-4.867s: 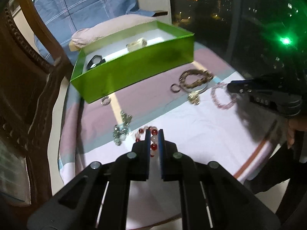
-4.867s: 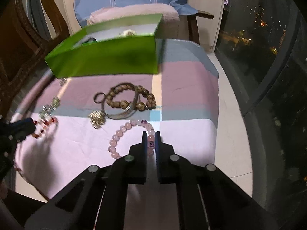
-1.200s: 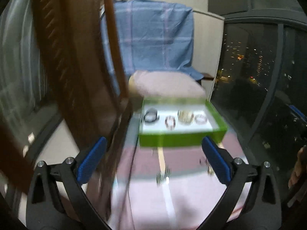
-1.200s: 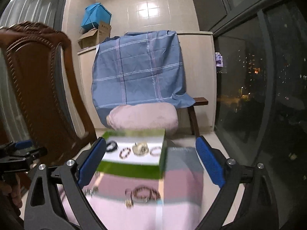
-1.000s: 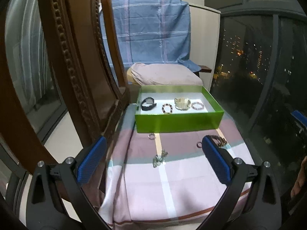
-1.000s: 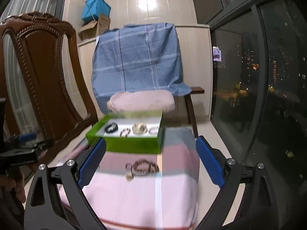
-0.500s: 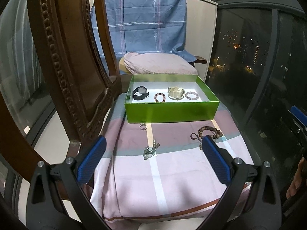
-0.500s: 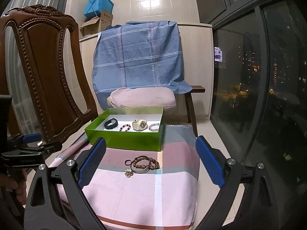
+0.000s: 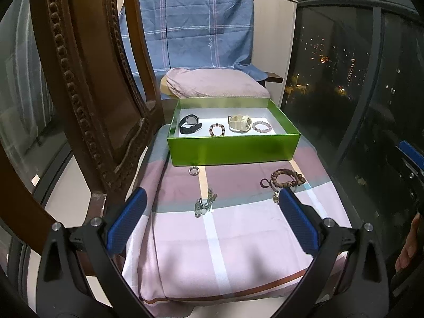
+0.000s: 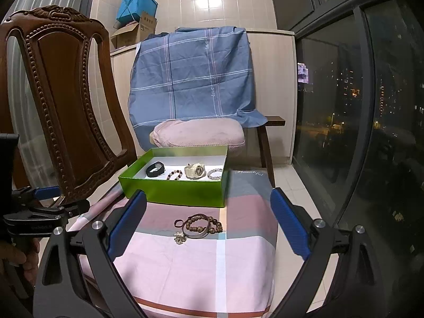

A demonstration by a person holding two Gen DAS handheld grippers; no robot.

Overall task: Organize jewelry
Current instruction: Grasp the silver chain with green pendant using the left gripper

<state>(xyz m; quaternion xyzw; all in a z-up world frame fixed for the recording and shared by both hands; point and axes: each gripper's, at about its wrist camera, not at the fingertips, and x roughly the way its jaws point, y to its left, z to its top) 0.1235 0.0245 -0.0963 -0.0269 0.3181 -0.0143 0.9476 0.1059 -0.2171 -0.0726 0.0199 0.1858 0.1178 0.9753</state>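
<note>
A green box (image 9: 233,151) (image 10: 175,192) sits at the far end of a cloth-covered table (image 9: 238,238). It holds a black watch (image 9: 189,123), a red-and-white bead bracelet (image 9: 217,129), a cream watch (image 9: 239,123) and a pink bead bracelet (image 9: 261,126). On the cloth lie a small ring (image 9: 193,170), a silver trinket cluster (image 9: 205,203), brown bead bracelets (image 9: 286,181) (image 10: 202,225) and a gold charm (image 10: 179,237). My left gripper (image 9: 212,222) and right gripper (image 10: 208,222) are both wide open and empty, held back from the table's near edge.
A carved wooden chair (image 9: 87,92) (image 10: 61,100) stands close on the left. Behind the box is a pink cushion (image 10: 197,132) with a blue plaid cloth (image 10: 193,76) draped above it. Dark window glass (image 10: 371,132) runs along the right. A hand (image 9: 409,243) shows at the right edge.
Earlier each gripper was shut on a bead bracelet on the cloth; those bracelets now lie in the box. Both grippers opened and pulled back, and the views have steadied.
</note>
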